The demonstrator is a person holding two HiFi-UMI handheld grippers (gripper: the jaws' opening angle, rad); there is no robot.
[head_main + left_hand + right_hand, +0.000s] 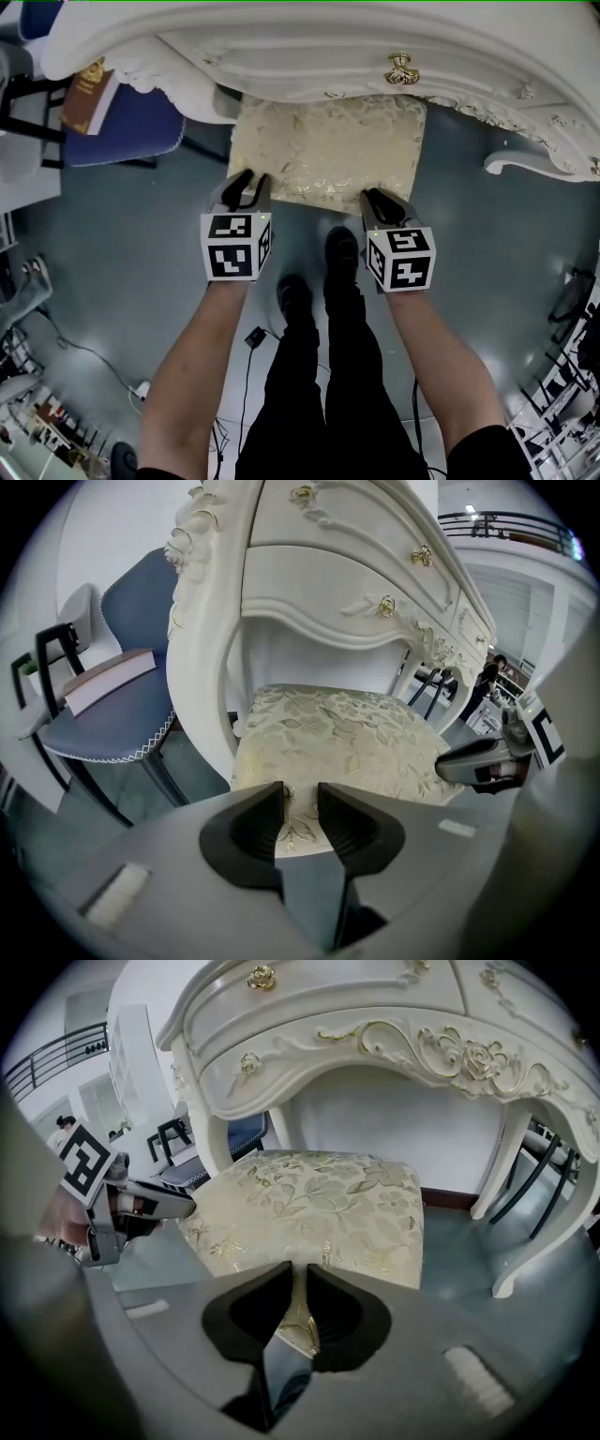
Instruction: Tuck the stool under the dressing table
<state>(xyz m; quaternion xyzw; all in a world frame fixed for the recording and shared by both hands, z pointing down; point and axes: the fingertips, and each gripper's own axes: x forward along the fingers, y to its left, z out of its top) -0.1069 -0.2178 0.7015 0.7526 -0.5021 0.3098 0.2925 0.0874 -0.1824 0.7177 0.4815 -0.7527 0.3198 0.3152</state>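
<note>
The stool (328, 145) has a cream cushion with a gold leaf pattern. Its far part lies under the white dressing table (309, 47), while its near edge sticks out toward me. My left gripper (247, 180) sits at the near-left corner of the seat, and in the left gripper view (300, 808) its jaws are shut on the cushion's edge. At the near-right edge my right gripper (375, 199) stands with its jaws (300, 1288) drawn close, the cushion's gold-trimmed rim pinched between them. The stool's legs are hidden.
A blue chair (131, 127) with a book (89, 98) on it stands left of the table. A curved white table leg (534, 164) stands to the stool's right. The person's legs and shoes (309, 309) are just behind the grippers. Cables lie on the grey floor.
</note>
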